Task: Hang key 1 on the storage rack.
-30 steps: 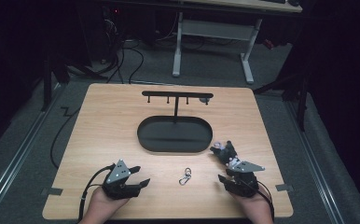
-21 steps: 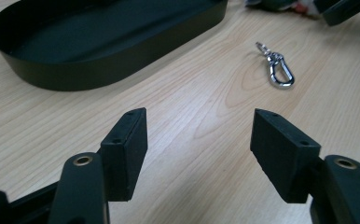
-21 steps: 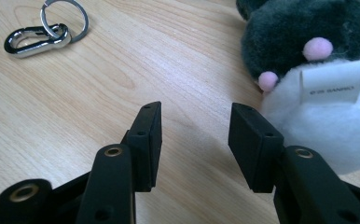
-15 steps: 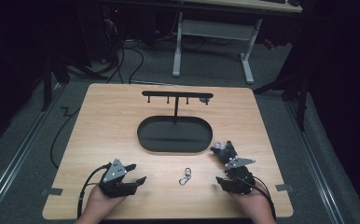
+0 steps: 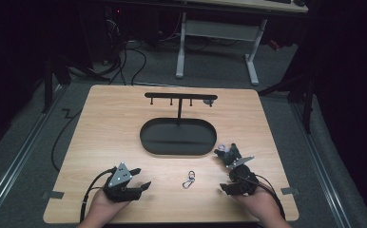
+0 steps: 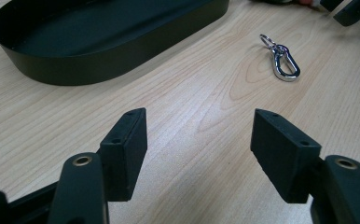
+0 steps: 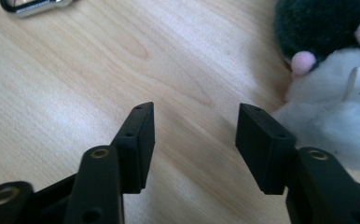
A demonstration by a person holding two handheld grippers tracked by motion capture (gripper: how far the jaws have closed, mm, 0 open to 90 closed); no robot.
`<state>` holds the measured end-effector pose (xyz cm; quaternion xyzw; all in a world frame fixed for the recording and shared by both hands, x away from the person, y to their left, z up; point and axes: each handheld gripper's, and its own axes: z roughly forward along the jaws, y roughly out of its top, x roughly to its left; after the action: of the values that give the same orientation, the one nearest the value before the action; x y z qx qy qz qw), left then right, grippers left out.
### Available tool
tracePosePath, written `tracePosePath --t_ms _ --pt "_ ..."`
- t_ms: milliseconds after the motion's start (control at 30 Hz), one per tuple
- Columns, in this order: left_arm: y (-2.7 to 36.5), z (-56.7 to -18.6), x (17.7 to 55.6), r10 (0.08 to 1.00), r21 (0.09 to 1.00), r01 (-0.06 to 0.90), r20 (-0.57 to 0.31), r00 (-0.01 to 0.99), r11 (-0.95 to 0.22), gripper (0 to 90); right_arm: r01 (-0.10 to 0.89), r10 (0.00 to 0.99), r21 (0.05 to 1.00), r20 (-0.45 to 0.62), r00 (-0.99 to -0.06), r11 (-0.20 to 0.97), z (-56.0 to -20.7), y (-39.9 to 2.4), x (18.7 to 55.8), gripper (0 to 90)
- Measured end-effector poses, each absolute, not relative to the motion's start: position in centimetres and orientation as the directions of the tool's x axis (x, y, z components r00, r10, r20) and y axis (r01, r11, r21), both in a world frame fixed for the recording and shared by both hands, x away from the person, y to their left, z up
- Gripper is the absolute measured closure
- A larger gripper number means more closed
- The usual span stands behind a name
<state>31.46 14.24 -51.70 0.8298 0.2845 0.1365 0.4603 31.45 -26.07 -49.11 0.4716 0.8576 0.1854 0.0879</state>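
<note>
A silver carabiner keyring (image 5: 189, 178) (image 6: 280, 63) lies on the wooden table (image 5: 105, 123) between my two grippers. A small dark grey and white plush toy (image 5: 226, 153) (image 7: 336, 93) with pink bits lies by the right end of the black oval tray (image 5: 178, 137). My left gripper (image 5: 141, 178) (image 6: 199, 140) rests low at the near left, open and empty, pointing toward the keyring. My right gripper (image 5: 225, 179) (image 7: 194, 135) is at the near right just in front of the plush. Its jaws have just been opening, with only bare wood between them.
A black T-shaped stand (image 5: 179, 99) with small hooks rises from the tray's back (image 6: 113, 42). The keyring's edge (image 7: 33, 4) is at the top left of the right gripper view. The right gripper's jaw tips (image 6: 350, 9) are beyond the keyring. Cables and a desk frame lie beyond the table.
The right gripper's jaws stand wider apart than before, and that hand has slid slightly toward the near edge. The left gripper, keyring and plush have stayed put.
</note>
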Motion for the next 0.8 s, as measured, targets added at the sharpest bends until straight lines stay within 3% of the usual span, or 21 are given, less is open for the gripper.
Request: tracePosePath --t_ms 400,800 --pt "14.3 -51.7 31.5 0.602 0.847 0.342 -0.034 0.798 -0.406 36.9 0.786 0.816 0.294 0.033 -0.577 0.544 -48.2 -26.3 31.3 37.4" --pt "14.2 -51.7 31.3 0.594 0.844 0.338 -0.029 0.804 -0.416 36.9 0.800 0.828 0.260 0.004 -0.560 0.540 -47.0 -28.0 31.0 32.1"
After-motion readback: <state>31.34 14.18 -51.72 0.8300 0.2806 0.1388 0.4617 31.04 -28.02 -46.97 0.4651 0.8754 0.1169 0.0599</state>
